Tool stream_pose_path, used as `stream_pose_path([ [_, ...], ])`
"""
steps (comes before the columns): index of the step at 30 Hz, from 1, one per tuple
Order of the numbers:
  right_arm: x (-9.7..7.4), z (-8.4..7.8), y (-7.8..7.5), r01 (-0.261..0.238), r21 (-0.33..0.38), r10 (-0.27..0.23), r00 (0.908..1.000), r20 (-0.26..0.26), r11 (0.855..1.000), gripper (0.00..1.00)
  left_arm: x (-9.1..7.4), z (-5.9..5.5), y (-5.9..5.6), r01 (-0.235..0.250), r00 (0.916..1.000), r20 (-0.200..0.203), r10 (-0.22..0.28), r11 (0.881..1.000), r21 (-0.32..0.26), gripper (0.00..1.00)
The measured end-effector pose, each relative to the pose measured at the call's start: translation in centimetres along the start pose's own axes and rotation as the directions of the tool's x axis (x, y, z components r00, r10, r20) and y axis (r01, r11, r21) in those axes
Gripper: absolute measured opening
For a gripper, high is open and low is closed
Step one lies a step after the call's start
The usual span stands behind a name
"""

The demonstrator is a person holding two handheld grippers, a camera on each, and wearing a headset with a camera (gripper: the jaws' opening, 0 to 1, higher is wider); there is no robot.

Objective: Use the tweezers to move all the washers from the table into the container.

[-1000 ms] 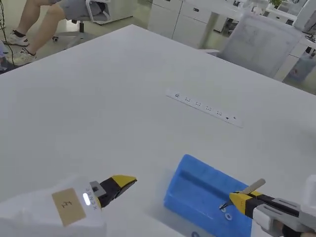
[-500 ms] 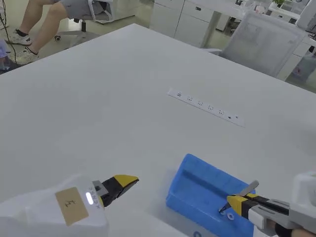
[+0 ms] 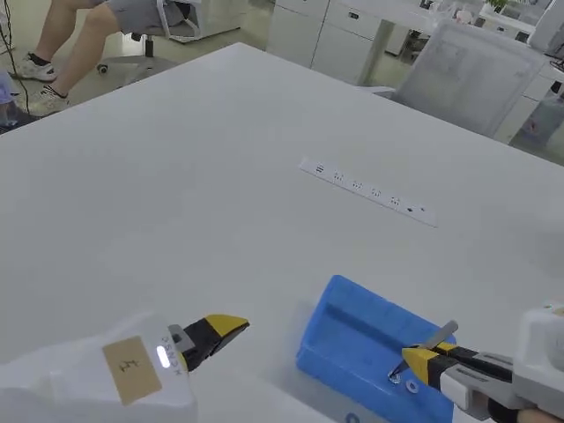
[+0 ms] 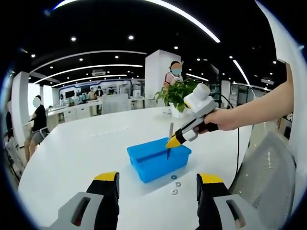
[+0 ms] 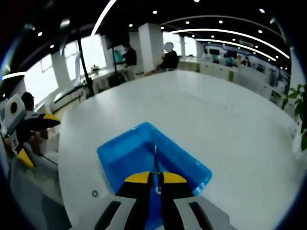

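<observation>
In the head view the bottom edge cuts off the near corner of the blue rectangular plastic container (image 3: 339,308) and the body of the right gripper (image 3: 414,358). The tips of the slim metal tweezers (image 3: 443,334) are too small to show whether they carry anything. Their rear is hidden between that gripper's jaws.

The head view is looking forward and down across the white bench (image 3: 220,159), with the blue rectangular plastic container (image 3: 352,339) near its lower right edge. The left gripper view is looking low along the bench at the container (image 4: 148,163) from some way off. The right gripper view is looking down into the container (image 5: 124,153) from close above. All three are sharing it.
</observation>
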State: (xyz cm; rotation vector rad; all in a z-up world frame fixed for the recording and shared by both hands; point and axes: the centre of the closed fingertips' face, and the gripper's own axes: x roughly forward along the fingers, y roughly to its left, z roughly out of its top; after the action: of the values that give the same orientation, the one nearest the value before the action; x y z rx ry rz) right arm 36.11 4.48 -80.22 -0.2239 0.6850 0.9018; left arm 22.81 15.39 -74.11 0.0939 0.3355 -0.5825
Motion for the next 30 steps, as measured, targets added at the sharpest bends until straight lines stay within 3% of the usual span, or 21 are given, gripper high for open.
stream_pose_path([
  [6,-1.3,1.4,0.7,-0.005,-0.004,0.005,0.9988,0.049,1.0,0.03,0.0,0.0,-0.1,0.003,1.0,-0.002,-0.003,1.0,0.001,0.65],
  [18,-4.5,3.0,4.6,-0.058,-0.005,0.058,0.9896,0.132,0.998,0.03,0.1,-0.1,-0.2,0.009,0.9999,-0.007,-0.009,1.0,0.004,0.65],
  [23,-4.5,2.7,6.6,-0.1,-0.008,0.1,0.9859,0.134,0.995,0.03,0.1,-0.1,-0.3,0.011,0.9999,-0.008,-0.011,1.0,0.004,0.64],
  [30,-3.3,1.3,7.8,-0.127,-0.017,0.128,0.9866,0.101,0.992,0.03,0.1,-0.2,-0.2,0.01,0.9999,-0.013,-0.01,1.0,0.006,0.64],
])
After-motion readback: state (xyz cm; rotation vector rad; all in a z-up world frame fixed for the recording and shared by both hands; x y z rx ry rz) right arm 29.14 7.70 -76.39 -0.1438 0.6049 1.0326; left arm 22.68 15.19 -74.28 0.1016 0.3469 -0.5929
